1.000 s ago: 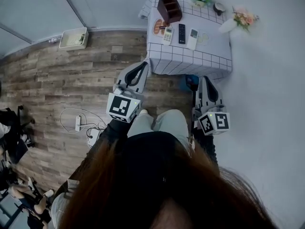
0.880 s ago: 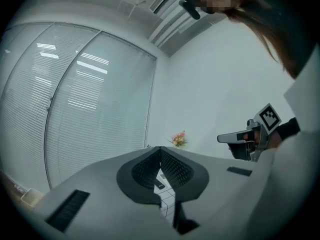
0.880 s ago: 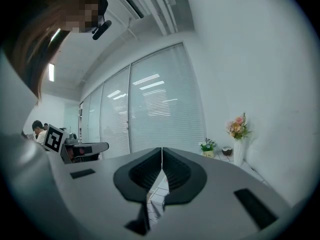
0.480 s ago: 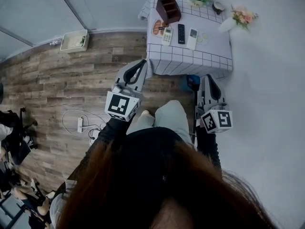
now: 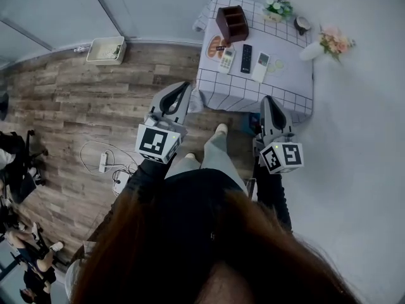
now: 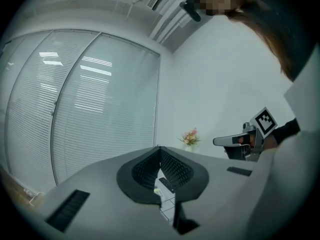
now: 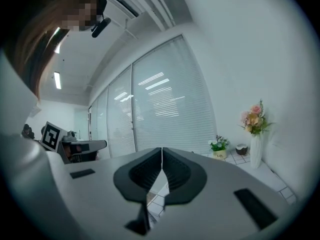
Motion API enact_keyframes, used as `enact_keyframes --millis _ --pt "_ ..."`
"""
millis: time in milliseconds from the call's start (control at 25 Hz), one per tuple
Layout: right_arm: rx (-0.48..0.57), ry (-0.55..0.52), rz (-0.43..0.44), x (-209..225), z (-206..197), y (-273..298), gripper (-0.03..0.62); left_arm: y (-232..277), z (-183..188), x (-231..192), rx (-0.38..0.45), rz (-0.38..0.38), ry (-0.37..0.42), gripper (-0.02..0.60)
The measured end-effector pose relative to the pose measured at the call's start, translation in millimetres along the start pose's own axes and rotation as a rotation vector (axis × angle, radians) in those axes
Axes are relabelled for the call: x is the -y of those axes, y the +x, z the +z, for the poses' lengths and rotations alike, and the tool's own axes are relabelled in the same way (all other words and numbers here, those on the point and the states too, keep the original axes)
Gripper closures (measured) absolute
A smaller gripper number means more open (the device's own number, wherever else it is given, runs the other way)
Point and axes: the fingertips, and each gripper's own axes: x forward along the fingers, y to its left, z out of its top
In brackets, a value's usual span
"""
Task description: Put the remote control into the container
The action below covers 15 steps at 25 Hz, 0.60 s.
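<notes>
We hold both grippers level, side by side, pointing fwd. L gripper point(image 5: 185, 86): jaws together, nothing btwn them. R gripper point(image 5: 268, 100): jaws together too, empty. Marker cubes sit at the rear, near our body.

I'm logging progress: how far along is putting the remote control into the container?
Nothing done yet: three remotes lie on the table beside the brown container. In hand: nothing; left claw and right claw are shut and empty, short of the table. Left: reach, grasp a remote, drop it in.
</notes>
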Motion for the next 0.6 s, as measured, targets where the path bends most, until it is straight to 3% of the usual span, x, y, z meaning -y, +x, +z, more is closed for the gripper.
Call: enact_keyframes --millis 600 --pt "0.004 0.011 0.119 145.2 36.0 101.7 0.574 159.0 13.1 -8.7 0.020 0.129 0.001 0.574"
